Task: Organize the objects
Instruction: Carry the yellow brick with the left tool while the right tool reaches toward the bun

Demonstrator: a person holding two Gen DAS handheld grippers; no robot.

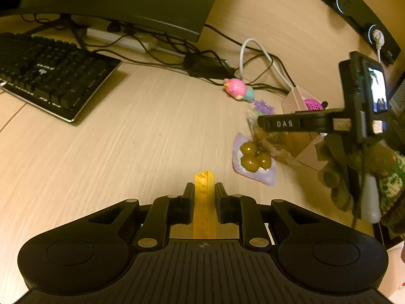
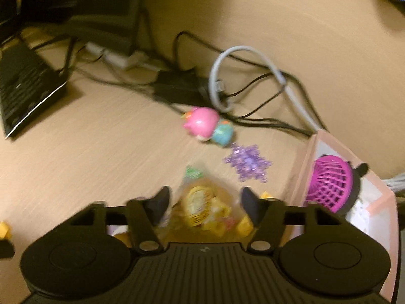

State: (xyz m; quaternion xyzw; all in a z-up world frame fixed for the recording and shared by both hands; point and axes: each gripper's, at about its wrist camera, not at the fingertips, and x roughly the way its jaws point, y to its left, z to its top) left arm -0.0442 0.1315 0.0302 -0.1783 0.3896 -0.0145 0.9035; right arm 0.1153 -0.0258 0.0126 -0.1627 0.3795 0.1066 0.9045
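Your left gripper is clamping a yellow brick lengthwise between its nearly closed fingers, holding it just above the desk. Your right gripper is standing partly open over a clear packet of yellow sweets; the packet is sitting between the fingers, but blur is hiding whether they are touching it.

Only the left wrist view is showing you the purple dish of brown balls and your gloved hand carrying the right gripper from the side. Only the right wrist view is showing the inside of the pink box at the right, where a magenta mesh ball is lying.

The desk is pale wood grain under warm light. A keyboard is lying far left beneath a monitor. A pink and teal toy and a purple snowflake are lying beyond the packet, near tangled cables.
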